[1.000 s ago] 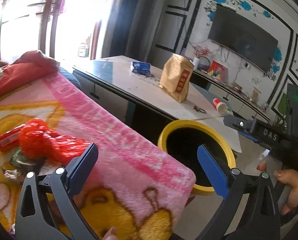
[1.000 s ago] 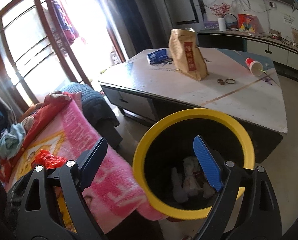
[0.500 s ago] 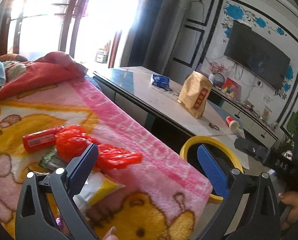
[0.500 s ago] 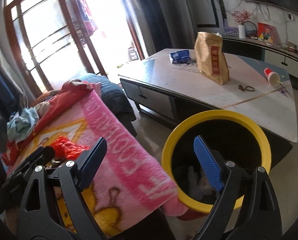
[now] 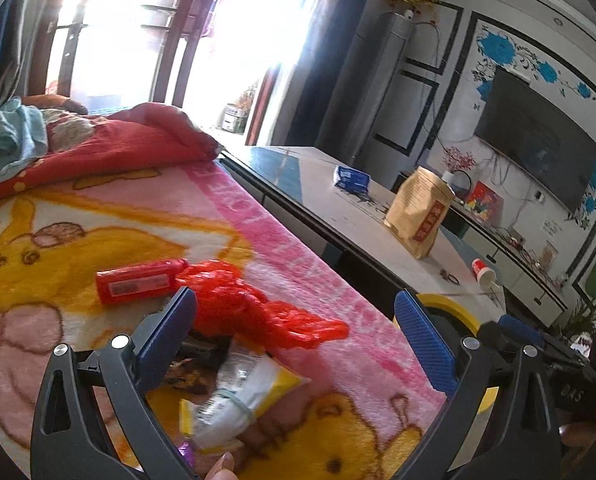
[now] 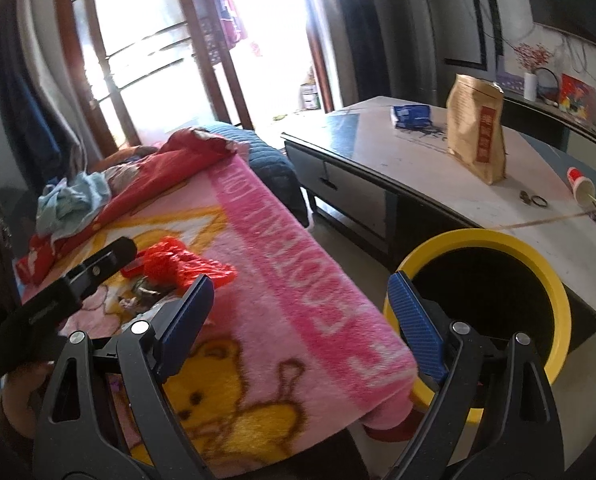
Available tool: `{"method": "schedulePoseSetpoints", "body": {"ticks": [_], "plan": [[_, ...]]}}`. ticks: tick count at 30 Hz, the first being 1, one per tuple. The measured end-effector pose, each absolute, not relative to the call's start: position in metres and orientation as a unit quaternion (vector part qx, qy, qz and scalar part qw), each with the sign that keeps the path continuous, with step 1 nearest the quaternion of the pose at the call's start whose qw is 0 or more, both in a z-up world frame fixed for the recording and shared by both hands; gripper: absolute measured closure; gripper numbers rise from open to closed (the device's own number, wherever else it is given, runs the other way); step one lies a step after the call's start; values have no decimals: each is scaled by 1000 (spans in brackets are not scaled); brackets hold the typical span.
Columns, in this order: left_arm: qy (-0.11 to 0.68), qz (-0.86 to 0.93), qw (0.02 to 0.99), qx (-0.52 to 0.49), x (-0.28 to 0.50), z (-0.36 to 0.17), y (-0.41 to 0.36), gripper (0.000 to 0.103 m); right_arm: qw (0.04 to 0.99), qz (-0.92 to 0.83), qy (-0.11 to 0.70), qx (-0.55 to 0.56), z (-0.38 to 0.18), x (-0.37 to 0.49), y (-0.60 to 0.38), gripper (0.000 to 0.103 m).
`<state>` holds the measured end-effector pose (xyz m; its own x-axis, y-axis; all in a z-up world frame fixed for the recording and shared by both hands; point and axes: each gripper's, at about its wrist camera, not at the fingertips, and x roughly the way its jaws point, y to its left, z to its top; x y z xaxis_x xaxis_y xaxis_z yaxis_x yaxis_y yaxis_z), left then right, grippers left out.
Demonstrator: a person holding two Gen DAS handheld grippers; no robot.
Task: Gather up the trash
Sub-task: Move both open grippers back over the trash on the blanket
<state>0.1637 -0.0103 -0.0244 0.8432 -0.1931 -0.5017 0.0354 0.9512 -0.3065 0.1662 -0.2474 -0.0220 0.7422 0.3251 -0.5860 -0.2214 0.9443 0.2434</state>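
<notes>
Trash lies heaped on the pink blanket [image 5: 306,264]: a red bag [image 5: 257,312], a red bottle [image 5: 137,282] and a yellow wrapper [image 5: 237,396]. Both the left gripper [image 5: 293,336] and the right gripper [image 6: 298,308] gape empty, probably ready to pick. The yellow bin [image 6: 554,280] stands just beside the blanket's edge, near enough for dropping.

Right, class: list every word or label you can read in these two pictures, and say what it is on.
"DAS": side of the right gripper, left wrist view.
Letters on the blanket border: blurred.
Labels on the paper bag, red bottle, blue packet: too small or blurred.
</notes>
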Motion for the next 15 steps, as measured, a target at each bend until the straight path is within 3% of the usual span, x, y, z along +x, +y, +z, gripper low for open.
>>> {"method": "schedulePoseSetpoints", "body": {"ticks": [15], "plan": [[269,14,946,-181,156,-27,64,7,910,209,354,59,-26,172,-196,23]]}}
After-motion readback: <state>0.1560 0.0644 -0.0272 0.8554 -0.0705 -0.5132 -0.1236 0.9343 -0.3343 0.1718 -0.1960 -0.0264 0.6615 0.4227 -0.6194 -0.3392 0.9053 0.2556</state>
